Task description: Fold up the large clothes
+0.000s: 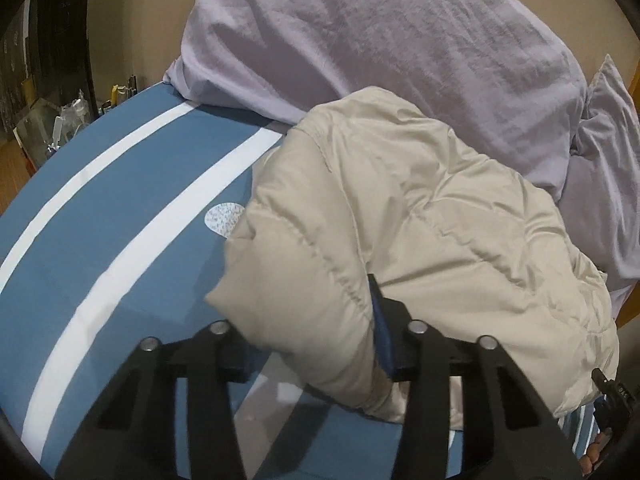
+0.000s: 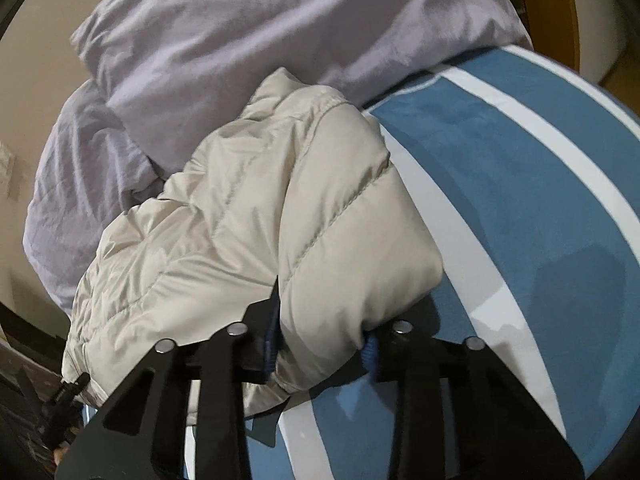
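Observation:
A cream puffer jacket [image 1: 400, 208] lies bunched on a blue bed sheet with white stripes [image 1: 120, 184]. My left gripper [image 1: 316, 352] is shut on the jacket's left padded edge, with fabric bulging between its fingers [image 1: 384, 332]. In the right wrist view the jacket [image 2: 248, 216] fills the middle. My right gripper [image 2: 320, 356] is shut on the jacket's right padded edge above the sheet [image 2: 520, 208]. The other gripper shows as a black part at the lower edge in each view [image 1: 612, 400] [image 2: 64, 400].
A lilac pillow [image 1: 380, 32] and crumpled lilac bedding [image 1: 604, 168] lie just behind the jacket, against a beige wall. Clutter [image 1: 68, 120] sits on the floor past the bed's left edge. A wooden frame [image 2: 560, 8] stands at the right.

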Motion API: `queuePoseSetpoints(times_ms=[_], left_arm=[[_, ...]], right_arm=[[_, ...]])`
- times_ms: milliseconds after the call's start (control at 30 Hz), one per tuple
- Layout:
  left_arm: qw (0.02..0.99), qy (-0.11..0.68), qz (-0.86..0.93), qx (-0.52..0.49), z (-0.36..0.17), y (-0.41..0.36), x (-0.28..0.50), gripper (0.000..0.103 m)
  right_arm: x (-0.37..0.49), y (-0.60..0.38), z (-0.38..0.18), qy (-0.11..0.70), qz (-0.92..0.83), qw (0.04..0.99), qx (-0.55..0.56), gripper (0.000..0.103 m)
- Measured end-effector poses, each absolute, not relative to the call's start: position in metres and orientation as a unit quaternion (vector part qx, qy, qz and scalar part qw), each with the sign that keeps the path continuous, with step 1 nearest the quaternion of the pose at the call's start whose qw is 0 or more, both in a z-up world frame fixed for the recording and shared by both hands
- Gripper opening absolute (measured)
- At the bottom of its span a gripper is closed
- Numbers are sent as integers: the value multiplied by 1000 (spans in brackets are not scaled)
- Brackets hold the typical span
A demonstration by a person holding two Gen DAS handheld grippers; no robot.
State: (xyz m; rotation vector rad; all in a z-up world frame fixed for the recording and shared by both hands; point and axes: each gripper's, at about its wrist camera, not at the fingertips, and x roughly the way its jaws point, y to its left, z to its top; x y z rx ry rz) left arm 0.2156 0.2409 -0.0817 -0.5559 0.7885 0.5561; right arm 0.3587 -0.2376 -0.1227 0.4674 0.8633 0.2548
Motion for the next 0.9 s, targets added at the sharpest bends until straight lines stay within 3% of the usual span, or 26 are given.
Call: queuePoseSetpoints(times_ms=[733, 900], left_arm=[[845, 391, 264, -254, -72, 238, 55, 41], [842, 385, 274, -259, -78, 237, 44, 51]], right_arm=[[220, -231, -121, 441, 209, 853, 184, 29], [209, -235, -114, 446, 194, 856, 176, 40]])
